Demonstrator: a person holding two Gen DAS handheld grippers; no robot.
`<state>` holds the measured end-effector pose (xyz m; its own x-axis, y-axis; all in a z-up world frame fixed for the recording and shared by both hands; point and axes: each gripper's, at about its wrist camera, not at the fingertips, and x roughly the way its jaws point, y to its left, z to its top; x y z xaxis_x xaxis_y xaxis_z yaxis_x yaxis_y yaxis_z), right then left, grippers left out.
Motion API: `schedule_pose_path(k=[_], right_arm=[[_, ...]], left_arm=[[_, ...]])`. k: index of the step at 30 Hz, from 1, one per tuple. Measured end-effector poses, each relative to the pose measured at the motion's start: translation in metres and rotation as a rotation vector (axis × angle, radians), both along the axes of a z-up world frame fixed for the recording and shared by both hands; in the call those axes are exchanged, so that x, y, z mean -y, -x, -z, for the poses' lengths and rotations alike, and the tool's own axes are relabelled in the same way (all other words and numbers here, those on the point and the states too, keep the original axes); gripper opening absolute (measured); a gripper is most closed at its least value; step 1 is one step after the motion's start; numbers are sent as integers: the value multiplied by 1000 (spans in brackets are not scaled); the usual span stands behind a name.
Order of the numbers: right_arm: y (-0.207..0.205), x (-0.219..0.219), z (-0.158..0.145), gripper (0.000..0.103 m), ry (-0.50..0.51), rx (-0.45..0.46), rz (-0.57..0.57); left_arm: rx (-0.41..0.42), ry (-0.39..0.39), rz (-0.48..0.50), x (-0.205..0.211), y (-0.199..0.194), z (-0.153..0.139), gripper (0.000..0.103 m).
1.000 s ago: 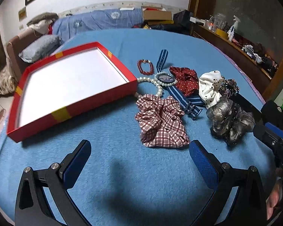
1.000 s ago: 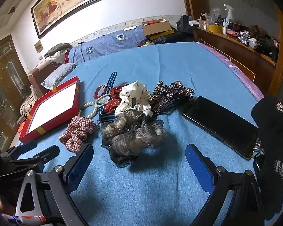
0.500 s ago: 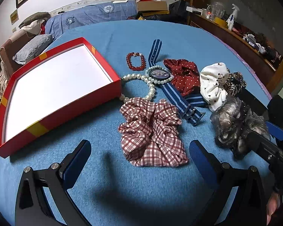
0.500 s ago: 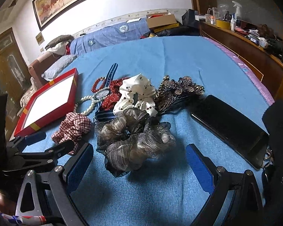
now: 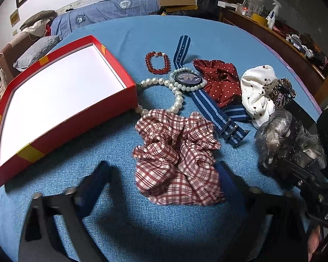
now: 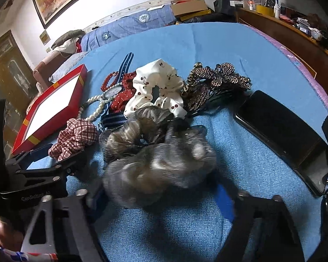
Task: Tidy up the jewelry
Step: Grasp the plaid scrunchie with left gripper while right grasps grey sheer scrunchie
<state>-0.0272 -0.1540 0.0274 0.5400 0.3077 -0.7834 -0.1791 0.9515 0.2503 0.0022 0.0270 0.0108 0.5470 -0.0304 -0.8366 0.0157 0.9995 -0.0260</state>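
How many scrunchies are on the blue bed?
4: a plaid scrunchie nearest the red box, a red dotted one behind it, a white cherry one, and a grey one at right. None seem hidden.

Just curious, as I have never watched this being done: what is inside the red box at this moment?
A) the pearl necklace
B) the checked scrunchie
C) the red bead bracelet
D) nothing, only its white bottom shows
D: the red box shows only a bare white floor, while the pearl necklace, the red bead bracelet and the checked scrunchie all lie outside it on the blue cloth.
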Motion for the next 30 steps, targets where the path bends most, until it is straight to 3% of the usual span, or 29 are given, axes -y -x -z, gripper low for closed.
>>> schedule_pose_path(k=[1,3,8,9,22,30], right_arm=[[0,0,1,65,-2,1,-5],[0,-1,1,36,2,9,-12],[9,-7,-5,26,9,43,-38],[11,-7,-6,26,5,52,-40],[34,-9,-44,25,-27,163,-70],[18,-46,-78,25,-62,184,-183]], left_arm=[[10,-14,-1,1,1,-1,76],[21,-19,-5,2,3,-3,62],[35,5,7,1,8,-9,23],[39,12,8,1,9,-10,20],[154,57,7,-12,36,-52,19],[217,43,-85,-66,37,-83,19]])
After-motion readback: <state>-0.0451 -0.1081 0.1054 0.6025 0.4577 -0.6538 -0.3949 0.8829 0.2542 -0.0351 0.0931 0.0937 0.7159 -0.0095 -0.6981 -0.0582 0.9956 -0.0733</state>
